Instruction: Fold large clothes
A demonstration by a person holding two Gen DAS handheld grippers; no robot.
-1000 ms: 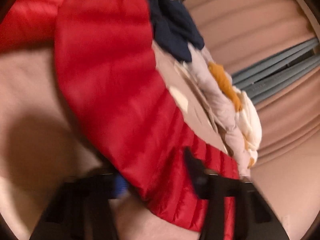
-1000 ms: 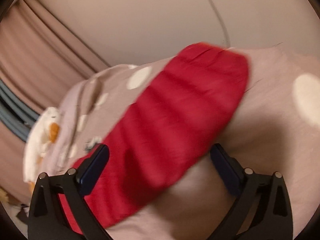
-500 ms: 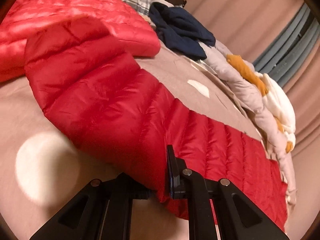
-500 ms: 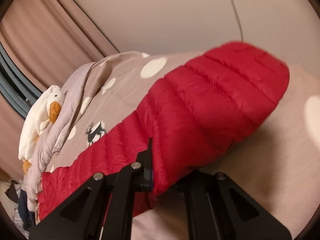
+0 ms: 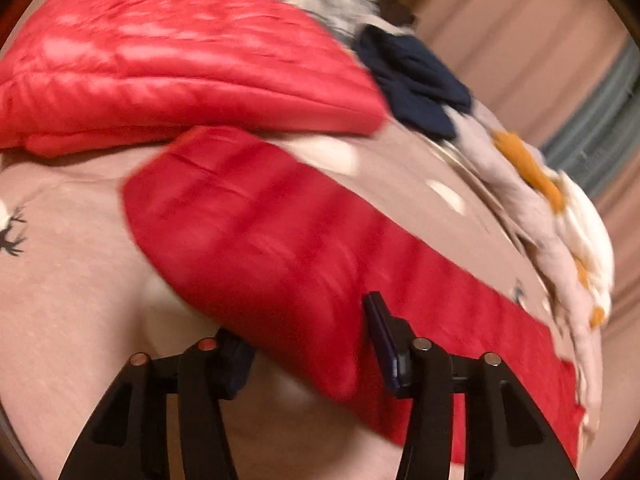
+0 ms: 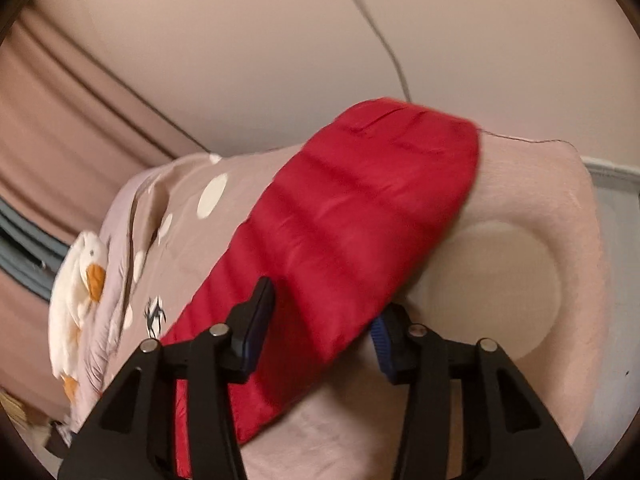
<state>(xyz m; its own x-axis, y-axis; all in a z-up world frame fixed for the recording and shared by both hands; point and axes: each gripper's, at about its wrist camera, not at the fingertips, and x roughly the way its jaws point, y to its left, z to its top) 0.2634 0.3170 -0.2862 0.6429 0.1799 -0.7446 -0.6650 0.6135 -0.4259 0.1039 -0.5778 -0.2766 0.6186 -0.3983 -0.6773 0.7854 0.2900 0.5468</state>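
Left wrist view: the left gripper (image 5: 308, 344) has just been opening, its jaws half apart astride the near edge of the red jacket (image 5: 280, 240), pads apparently clear of the fabric. Right wrist view shows the right gripper (image 6: 320, 316) likewise just opened partway, the jacket's folded edge between its jaws, seemingly let go. Judging by this, both ends were released so the long folded strip rests flat across the bed (image 5: 72, 300). A second red garment (image 5: 180, 68) lies behind it, beside a navy cloth (image 5: 416, 80). No containers are visible.
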